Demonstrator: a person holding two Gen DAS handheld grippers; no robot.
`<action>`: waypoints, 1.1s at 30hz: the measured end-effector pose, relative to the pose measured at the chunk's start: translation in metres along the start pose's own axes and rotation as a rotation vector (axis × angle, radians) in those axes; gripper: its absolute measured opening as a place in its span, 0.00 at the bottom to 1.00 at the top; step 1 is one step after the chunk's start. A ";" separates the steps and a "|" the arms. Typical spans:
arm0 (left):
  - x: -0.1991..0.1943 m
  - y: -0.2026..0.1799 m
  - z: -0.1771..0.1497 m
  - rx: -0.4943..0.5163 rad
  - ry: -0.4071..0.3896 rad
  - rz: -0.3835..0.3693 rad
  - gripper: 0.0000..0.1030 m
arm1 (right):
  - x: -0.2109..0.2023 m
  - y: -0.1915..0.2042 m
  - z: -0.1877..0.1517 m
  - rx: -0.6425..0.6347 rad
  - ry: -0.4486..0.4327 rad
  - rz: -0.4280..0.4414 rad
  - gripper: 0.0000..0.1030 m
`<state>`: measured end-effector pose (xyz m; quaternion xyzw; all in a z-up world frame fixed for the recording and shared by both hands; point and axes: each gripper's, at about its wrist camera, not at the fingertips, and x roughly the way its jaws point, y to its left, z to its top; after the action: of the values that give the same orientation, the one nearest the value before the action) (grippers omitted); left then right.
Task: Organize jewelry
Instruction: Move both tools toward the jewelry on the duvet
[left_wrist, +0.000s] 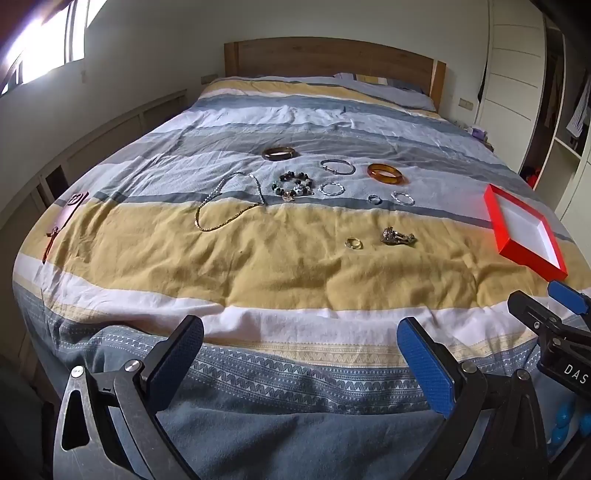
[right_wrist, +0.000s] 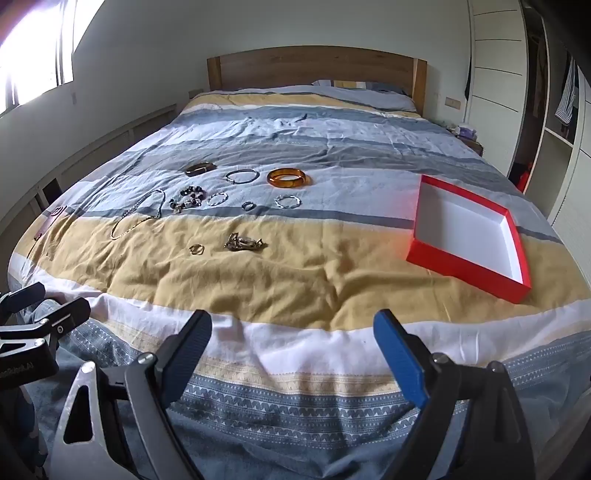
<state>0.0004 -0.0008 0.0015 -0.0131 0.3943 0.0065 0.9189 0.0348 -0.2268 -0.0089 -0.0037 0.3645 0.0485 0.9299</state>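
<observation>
**On the bed: jewelry spread out, tray waiting, both tools empty**

On the striped duvet of the bed (left_wrist: 280, 273) the jewelry lies in a loose band across the middle, each piece apart from the next, which looks like a layout meant to let every item be picked singly. Farthest back sit a dark bangle (left_wrist: 279, 153), a thin silver bangle (left_wrist: 337, 166) and an amber bangle (left_wrist: 385, 173). In front of them are a beaded bracelet (left_wrist: 293, 186), two twisted silver rings (left_wrist: 331, 189) and a smaller ring (left_wrist: 374, 199). A long chain necklace (left_wrist: 229, 206) curves off to the left. Nearest the foot of the bed lie a gold ring (left_wrist: 354, 243) and a tangled metal piece (left_wrist: 397, 236), which I cannot identify more closely.

The red tray (right_wrist: 467, 275) rests on the right side of the bed, well apart from the jewelry, its white inside bare. I judge it to be the place the pieces are meant to go, so nothing has been sorted yet.

The left tool (left_wrist: 299, 350) and the right tool (right_wrist: 291, 343) both hover over the foot of the bed, angled down, jaws spread wide with nothing between them. The right tool is nearer the tray, so it seems better placed for drop-offs, the left for the necklace side.
</observation>
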 end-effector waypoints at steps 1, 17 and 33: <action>-0.001 0.000 0.001 -0.001 -0.004 0.000 0.99 | 0.000 0.000 0.000 -0.001 -0.001 -0.001 0.87; 0.027 0.011 0.020 0.039 0.029 -0.049 0.99 | 0.022 0.013 0.012 -0.019 0.032 0.039 0.87; 0.066 0.028 0.022 -0.009 0.111 -0.068 0.84 | 0.059 0.022 0.025 -0.095 0.085 0.143 0.74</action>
<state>0.0608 0.0278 -0.0320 -0.0311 0.4440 -0.0238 0.8952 0.0930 -0.1983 -0.0301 -0.0240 0.4005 0.1316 0.9065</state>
